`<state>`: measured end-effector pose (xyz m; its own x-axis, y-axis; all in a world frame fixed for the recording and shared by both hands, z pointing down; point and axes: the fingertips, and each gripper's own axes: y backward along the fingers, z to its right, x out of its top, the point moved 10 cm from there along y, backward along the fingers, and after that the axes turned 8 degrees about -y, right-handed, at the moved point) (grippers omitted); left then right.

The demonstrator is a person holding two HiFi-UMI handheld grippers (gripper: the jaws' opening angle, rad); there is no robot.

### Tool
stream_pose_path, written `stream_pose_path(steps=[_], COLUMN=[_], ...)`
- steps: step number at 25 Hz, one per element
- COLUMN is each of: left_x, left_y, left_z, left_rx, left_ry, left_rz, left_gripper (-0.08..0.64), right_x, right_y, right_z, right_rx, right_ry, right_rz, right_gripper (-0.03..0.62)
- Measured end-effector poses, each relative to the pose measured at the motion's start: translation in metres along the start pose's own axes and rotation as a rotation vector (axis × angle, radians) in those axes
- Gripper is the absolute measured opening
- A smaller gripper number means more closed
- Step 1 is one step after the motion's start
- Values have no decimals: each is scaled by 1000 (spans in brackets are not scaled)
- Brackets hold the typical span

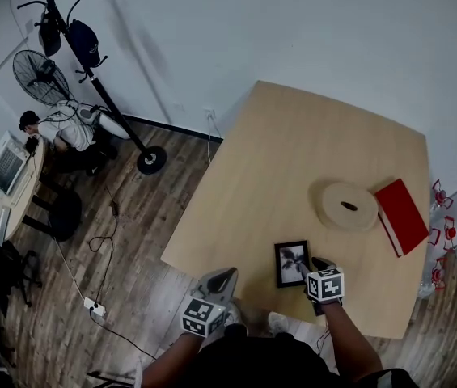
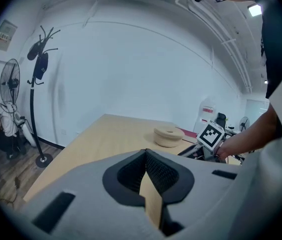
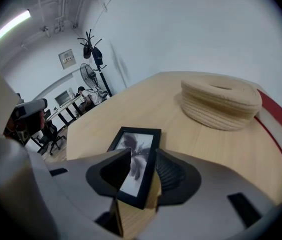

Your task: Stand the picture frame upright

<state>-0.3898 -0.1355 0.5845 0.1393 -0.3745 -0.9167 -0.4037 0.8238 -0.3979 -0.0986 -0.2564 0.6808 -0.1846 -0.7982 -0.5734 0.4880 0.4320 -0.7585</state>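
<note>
The black picture frame (image 1: 292, 263) lies flat, picture side up, near the front edge of the wooden table (image 1: 293, 152). My right gripper (image 1: 311, 266) reaches down onto its near right side. In the right gripper view the frame (image 3: 137, 156) has its near end between the jaws of that gripper (image 3: 143, 156), which stand apart without clearly pressing on it. My left gripper (image 1: 225, 276) hovers at the table's front edge, left of the frame, touching nothing. Its jaws (image 2: 145, 152) meet at the tips with nothing between them.
A round woven coil (image 1: 348, 207) sits behind the frame, with a red book (image 1: 400, 215) to its right. Off the table's left are a coat stand (image 1: 90, 63), a fan (image 1: 40, 77) and a person at a desk (image 1: 58, 128).
</note>
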Motion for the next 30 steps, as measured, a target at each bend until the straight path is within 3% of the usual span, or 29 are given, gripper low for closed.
stream_pose_path(steps=[5,19,30], left_x=[-5,13,6], left_y=[0,1,7], left_z=[-4,-1,-1], left_rx=[-21,-49,-31], left_ry=[5,3,46], left_rz=[-19,24,28], left_gripper=[-5,-5,-5], right_x=[-1,2,10], right_y=[-22,-31,-15], right_z=[11,12,7], right_rx=[-42,-22,-39], right_ry=[-15,-124,-82], right_rz=[-64,-130,-53], right_gripper=[133,106,67])
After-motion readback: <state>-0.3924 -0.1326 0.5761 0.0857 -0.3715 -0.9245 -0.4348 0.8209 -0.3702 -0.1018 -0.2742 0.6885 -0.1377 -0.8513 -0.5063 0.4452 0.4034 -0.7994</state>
